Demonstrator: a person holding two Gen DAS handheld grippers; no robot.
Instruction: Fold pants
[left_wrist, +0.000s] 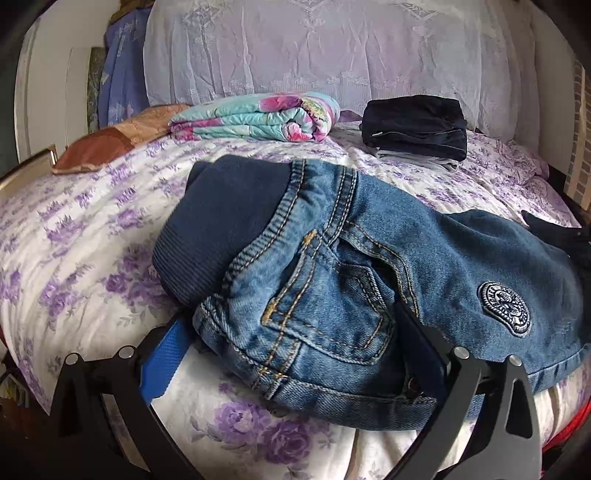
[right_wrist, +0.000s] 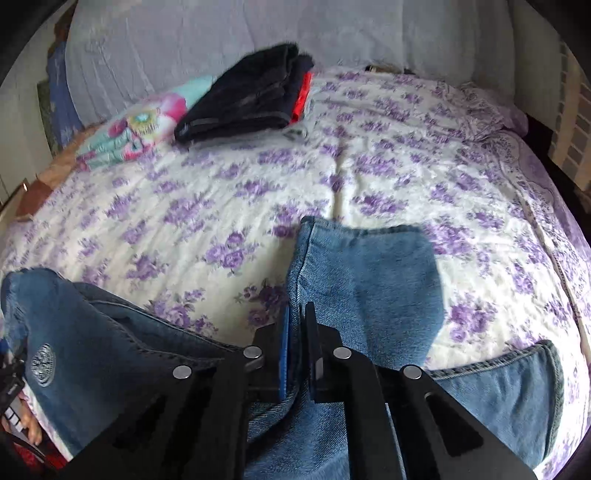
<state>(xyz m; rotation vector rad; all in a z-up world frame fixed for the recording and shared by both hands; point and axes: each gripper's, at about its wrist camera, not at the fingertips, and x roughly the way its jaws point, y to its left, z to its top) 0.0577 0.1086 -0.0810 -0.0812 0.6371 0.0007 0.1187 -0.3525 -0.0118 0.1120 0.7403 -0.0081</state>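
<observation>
Small blue denim pants (left_wrist: 332, 266) with a navy ribbed waistband and a round patch lie on the flowered bed cover (left_wrist: 92, 221). My left gripper (left_wrist: 295, 332) is open, its fingers wide on either side of the waist and pocket end; the right finger goes under the denim. In the right wrist view, my right gripper (right_wrist: 297, 332) is shut on a pant leg (right_wrist: 362, 273) near the hem, holding it a little above the bed. The other leg (right_wrist: 509, 391) lies at lower right, and the patch side (right_wrist: 74, 339) is at lower left.
A folded floral quilt (left_wrist: 258, 114) and a stack of folded dark clothes (left_wrist: 413, 125) sit at the back of the bed, in front of a lace-covered headboard (left_wrist: 314, 44). A brown pillow (left_wrist: 110, 140) lies at the back left. The bed edge runs along the right.
</observation>
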